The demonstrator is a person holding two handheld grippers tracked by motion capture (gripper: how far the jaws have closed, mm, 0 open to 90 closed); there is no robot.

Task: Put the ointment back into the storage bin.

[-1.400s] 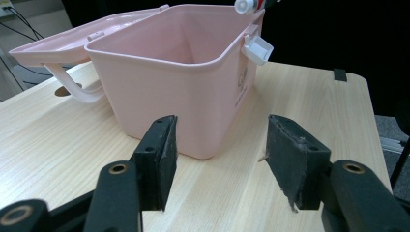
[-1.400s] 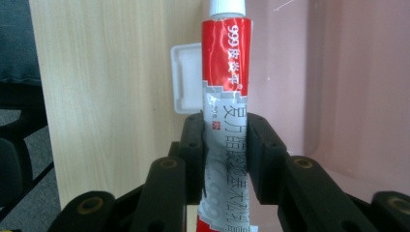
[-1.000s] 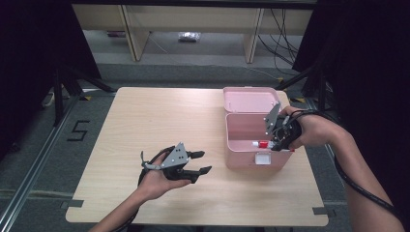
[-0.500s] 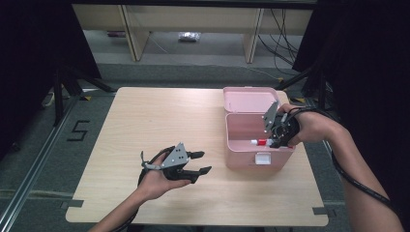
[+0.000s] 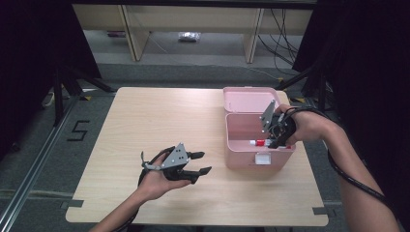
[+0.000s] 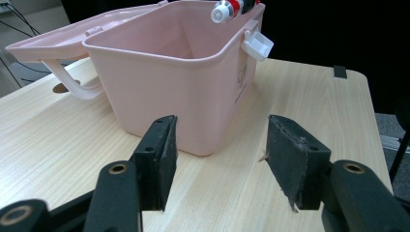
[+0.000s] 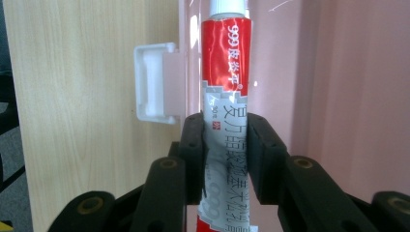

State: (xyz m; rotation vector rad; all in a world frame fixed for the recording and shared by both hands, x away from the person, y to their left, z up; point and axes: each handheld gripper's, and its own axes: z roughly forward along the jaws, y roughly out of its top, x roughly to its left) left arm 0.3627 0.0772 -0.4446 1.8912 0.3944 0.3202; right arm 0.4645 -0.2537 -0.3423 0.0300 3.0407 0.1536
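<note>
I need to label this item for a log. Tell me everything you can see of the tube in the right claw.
The tube is a slim squeeze tube, red toward the cap end and silver-grey lower down, with white "999" and printed characters along it. Its cap is white. It looks like soft metal or plastic. The right claw pinches its middle with both pads. In the high view the tube lies roughly level above the front rim of the open pink box, cap pointing left.
</note>
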